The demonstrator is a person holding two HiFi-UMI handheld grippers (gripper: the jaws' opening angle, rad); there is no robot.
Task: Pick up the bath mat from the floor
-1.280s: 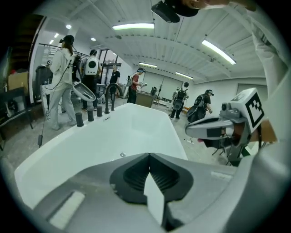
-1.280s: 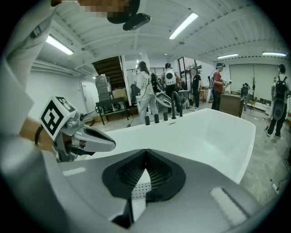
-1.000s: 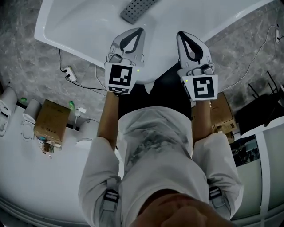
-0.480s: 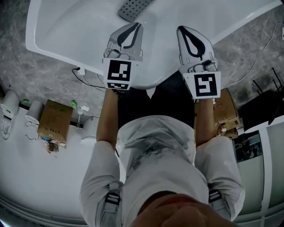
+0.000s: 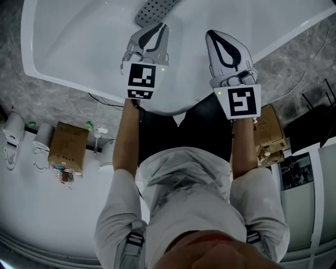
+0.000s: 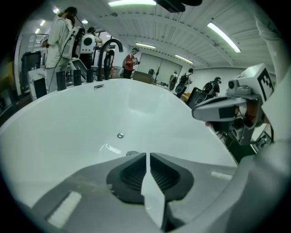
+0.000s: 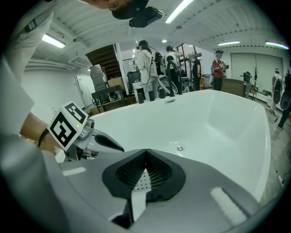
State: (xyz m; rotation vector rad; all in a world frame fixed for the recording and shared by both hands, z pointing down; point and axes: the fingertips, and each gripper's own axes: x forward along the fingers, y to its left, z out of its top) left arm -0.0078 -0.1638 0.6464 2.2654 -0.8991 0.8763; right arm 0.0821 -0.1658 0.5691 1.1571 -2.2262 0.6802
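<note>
Person stands at the end of a white bathtub (image 5: 63,50), both tools held out over its rim. Left gripper (image 5: 159,27): jaws drawn together to a hairline slit, nothing between them. Right gripper (image 5: 212,33): jaw tips meet, also empty. The two sit side by side, apart. Bath mat (image 5: 156,8), grey and perforated, lies inside the tub ahead of the left gripper, cut off by the top edge of the head view. Cardboard box (image 5: 68,148) on the marbled floor, left of the person.
</note>
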